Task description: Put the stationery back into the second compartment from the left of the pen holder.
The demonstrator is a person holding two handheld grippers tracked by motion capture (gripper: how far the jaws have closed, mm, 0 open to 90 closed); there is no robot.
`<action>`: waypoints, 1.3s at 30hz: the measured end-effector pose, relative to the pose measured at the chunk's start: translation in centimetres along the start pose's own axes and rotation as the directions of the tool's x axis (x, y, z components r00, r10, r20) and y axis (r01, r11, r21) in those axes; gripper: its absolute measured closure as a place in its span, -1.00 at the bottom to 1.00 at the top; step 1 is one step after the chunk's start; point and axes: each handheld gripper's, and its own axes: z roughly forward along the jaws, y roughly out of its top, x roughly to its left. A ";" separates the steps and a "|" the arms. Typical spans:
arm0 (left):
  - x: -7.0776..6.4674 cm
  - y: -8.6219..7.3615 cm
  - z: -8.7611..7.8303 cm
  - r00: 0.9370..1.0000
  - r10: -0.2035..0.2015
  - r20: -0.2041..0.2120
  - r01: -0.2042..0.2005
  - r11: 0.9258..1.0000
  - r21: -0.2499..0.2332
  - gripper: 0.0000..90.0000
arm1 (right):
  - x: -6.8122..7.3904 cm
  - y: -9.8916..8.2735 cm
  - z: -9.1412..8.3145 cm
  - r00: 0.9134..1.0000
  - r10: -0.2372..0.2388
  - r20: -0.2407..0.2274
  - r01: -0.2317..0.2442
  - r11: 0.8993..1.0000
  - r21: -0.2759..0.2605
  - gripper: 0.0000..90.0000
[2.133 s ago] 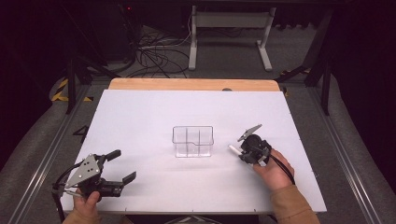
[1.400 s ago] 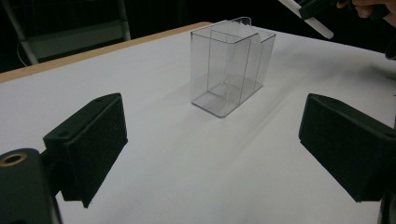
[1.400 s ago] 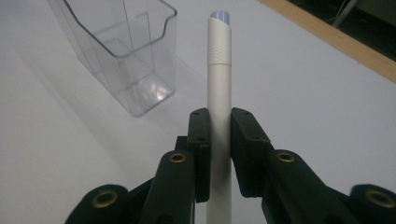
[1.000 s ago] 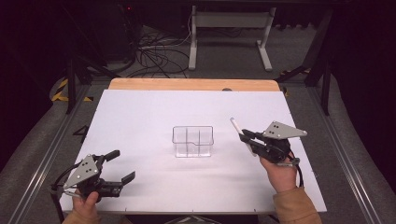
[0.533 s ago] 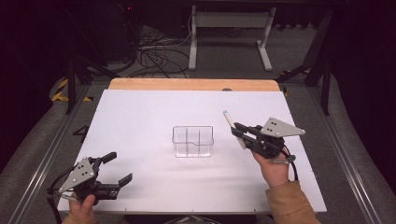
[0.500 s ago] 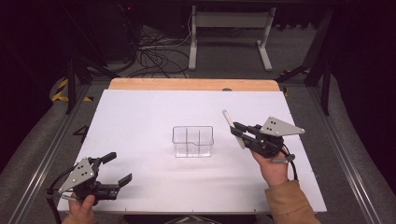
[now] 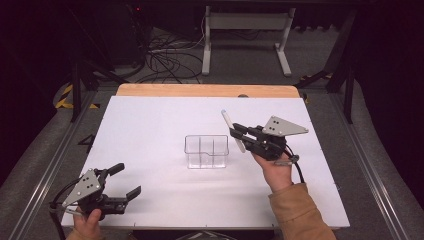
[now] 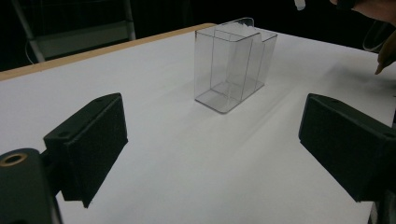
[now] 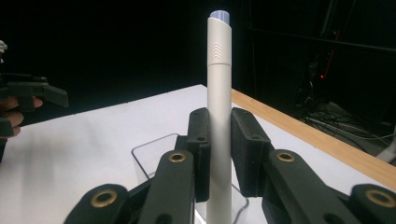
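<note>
The right gripper point(image 7: 239, 135) is clenched on a slim, matte white pen with a pale blue end cap point(image 7: 233, 131), which is pinched between two black, foam-faced pads point(image 9: 200, 154) carried on black arms with brass-coloured pivots. In the right gripper view the pen point(image 9: 219, 116) is seen upright between the pads, a faint chevron mark being visible on its cap. In the high view the pen is held tilted, cap end away from the person, just beside the right rim of a clear, rectangular plastic organiser divided into compartments point(image 7: 206, 151). A grey three-cornered plate is borne on top of this gripper, and the hand point(image 7: 272, 170) behind it is sleeved in tan cloth.

The left gripper point(image 7: 120, 181) is held released near the front left corner of the smooth white desk point(image 7: 150, 125), its square black pads point(image 8: 93, 140) spread wide with nothing between them. In the left gripper view the organiser point(image 8: 235, 63) is seen well apart from it, thin-walled and glossy.

Compared with half a second ago, the right gripper and pen are found slightly nearer the organiser; the left gripper is unchanged.
</note>
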 end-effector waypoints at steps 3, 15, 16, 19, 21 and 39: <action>0.0 0.0 0.0 1.000 -0.003 0.002 0.003 1.000 -0.001 -0.81 | 0.1 0.0 0.7 1.000 0.011 -0.014 -0.011 1.000 -0.008 0.75; 0.1 0.0 0.2 1.000 -0.006 0.009 0.006 1.000 0.001 -0.81 | 1.0 0.5 3.3 0.997 0.026 -0.067 -0.027 1.000 -0.014 0.75; 0.1 0.0 0.2 1.000 -0.005 0.009 0.005 1.000 0.000 -0.81 | 1.1 0.5 3.5 0.997 0.023 -0.069 -0.024 1.000 -0.014 0.75; 0.1 0.0 0.2 1.000 -0.006 0.011 0.006 1.000 0.000 -0.81 | 1.3 0.5 4.1 0.997 0.014 -0.073 -0.015 1.000 -0.016 0.75; 0.1 0.0 0.2 1.000 -0.008 0.012 0.008 1.000 0.002 -0.81 | 1.5 0.6 4.4 0.997 0.008 -0.077 -0.010 1.000 -0.021 0.74; 0.1 0.0 0.3 1.000 0.000 0.013 0.000 1.000 0.003 -0.81 | 2.5 0.4 7.4 0.996 0.001 -0.091 -0.004 0.999 -0.033 0.74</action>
